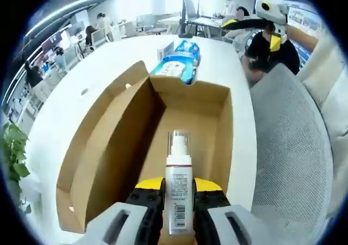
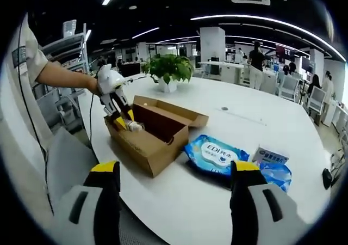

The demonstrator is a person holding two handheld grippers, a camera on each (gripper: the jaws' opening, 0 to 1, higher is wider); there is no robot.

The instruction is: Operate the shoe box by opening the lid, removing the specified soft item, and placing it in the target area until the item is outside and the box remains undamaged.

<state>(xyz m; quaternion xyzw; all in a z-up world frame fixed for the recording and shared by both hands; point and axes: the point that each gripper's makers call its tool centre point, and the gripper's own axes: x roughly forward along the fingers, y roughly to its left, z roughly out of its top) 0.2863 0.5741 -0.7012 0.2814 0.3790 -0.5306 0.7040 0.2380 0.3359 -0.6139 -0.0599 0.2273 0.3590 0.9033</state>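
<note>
White surface [image 2: 261, 125] carries the open shoe box [image 1: 179, 120]. Above the box, your left gripper [image 1: 178, 201] jaws clamp a spray bottle [image 1: 178, 185]. Your right gripper [image 2: 176, 201] jaws gape wide, holding nothing, beside the box and wipes pack [image 2: 215, 155].

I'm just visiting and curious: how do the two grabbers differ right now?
The left gripper is shut on a white spray bottle above the open cardboard box; the right gripper is open and holds nothing. The left one sits over the box, while the right one hangs off the table's edge, back from the blue wipes packs. Both have yellow-tipped grey jaws.
</note>
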